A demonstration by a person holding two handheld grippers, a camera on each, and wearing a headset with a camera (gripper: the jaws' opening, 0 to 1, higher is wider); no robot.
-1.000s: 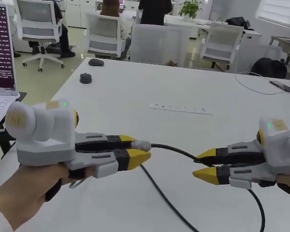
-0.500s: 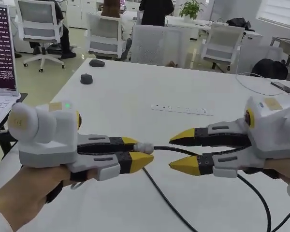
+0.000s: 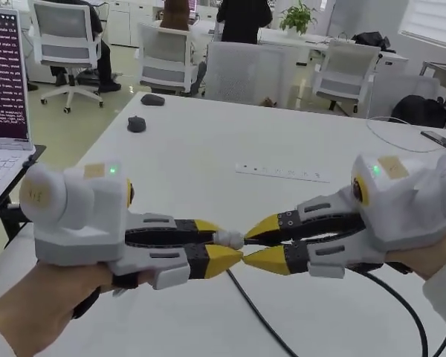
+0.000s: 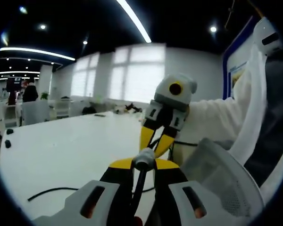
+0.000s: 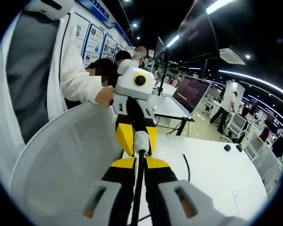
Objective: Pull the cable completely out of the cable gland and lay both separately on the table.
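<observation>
Claws meet tip to tip above the bench [image 3: 208, 149].
The left claw [image 3: 229, 242] clenches the cable gland [image 3: 227, 238]; the right claw [image 3: 247, 248] grips the black cable [image 3: 257, 309] just beside it.

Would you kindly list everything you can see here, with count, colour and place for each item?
cable gland: one, pale grey, in the left gripper's jaws, above the table
cable: one, black, runs from the gland between the right gripper's jaws, then down onto the table
table: one, white, beneath both grippers
computer mice: two, dark, far left part of the table
strip: one, white, flat at mid-table, possibly a power strip
laptop: one, open, text on screen, left edge
office chairs: several, white and grey, beyond the table
left gripper: one, white with yellow tips, shut on the gland
right gripper: one, same colours, closed around the cable beside the gland
</observation>
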